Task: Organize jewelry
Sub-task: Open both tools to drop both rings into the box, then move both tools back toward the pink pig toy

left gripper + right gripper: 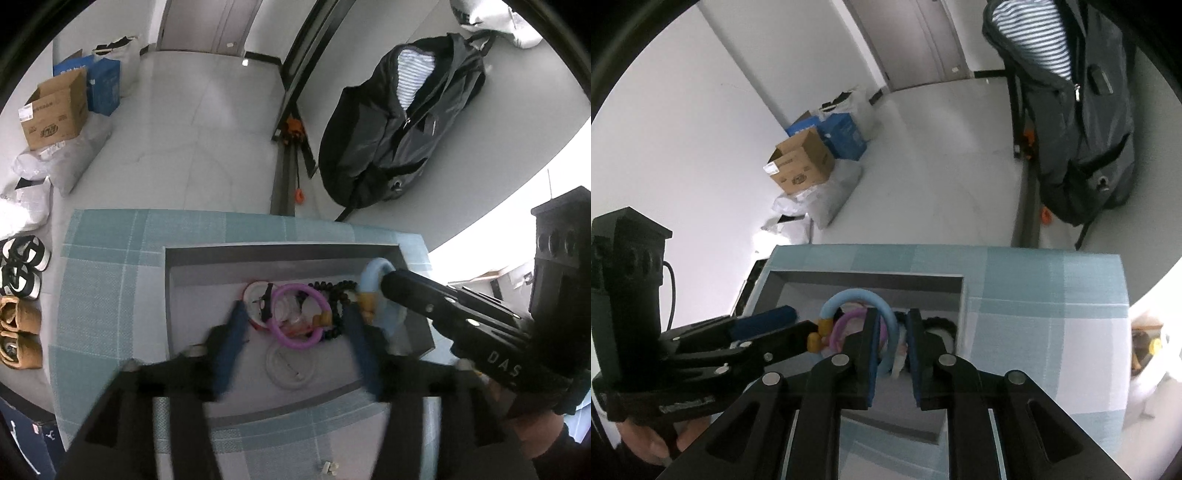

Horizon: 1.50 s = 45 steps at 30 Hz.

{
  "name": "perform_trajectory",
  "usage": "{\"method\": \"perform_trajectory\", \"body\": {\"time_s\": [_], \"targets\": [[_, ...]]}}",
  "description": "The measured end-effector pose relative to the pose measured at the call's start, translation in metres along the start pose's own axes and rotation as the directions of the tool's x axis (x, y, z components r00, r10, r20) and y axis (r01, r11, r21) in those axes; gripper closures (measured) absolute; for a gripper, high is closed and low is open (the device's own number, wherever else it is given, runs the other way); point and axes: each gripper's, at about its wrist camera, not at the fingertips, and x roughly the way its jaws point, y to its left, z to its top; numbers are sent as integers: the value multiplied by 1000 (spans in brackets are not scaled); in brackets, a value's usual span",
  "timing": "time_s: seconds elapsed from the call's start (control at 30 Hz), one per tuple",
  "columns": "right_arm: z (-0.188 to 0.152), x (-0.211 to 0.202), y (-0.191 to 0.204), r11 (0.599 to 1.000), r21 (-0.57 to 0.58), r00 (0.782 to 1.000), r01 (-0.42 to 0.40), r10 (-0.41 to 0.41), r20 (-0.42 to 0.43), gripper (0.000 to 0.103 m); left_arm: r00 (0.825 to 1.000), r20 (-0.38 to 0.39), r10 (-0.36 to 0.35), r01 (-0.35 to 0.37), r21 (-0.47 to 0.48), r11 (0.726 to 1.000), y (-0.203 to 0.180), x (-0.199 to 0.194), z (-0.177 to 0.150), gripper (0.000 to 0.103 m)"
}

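In the lower middle of both frames a grey tray (pixel 173 280) sits on a blue checked cloth (pixel 110 258). Inside lie a purple ring (pixel 299 317), black beads (pixel 334 291) and a clear ring (pixel 290 367). The left gripper (pixel 295 325) stands wide apart above them, holding nothing. The right gripper (pixel 892 321) has its jaws slightly apart around a light blue ring (pixel 857 299); I cannot tell if the pads press it.

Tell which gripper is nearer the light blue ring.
Right. The right gripper has the light blue ring between its fingers; the left gripper straddles the purple ring beside it.
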Motion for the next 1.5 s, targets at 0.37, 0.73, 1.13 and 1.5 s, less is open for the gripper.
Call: {"method": "perform_trajectory", "body": {"time_s": [0.37, 0.73, 1.13, 1.5], "targets": [[-2, -29, -8, 999, 31, 998, -21, 19, 65, 51, 997, 37, 65, -64, -20, 998, -1, -19, -14, 40], [-25, -68, 2, 1000, 6, 991, -21, 20, 134, 33, 990, 75, 121, -121, -3, 993, -19, -45, -40, 40], [-70, -91, 1, 999, -23, 990, -32, 35, 139, 20, 991, 24, 130, -130, 23, 991, -37, -54, -93, 40], [-109, -97, -9, 1000, -21, 992, -20, 23, 124, 14, 992, -54, 115, -111, 65, 992, -55, -40, -123, 40]]}}
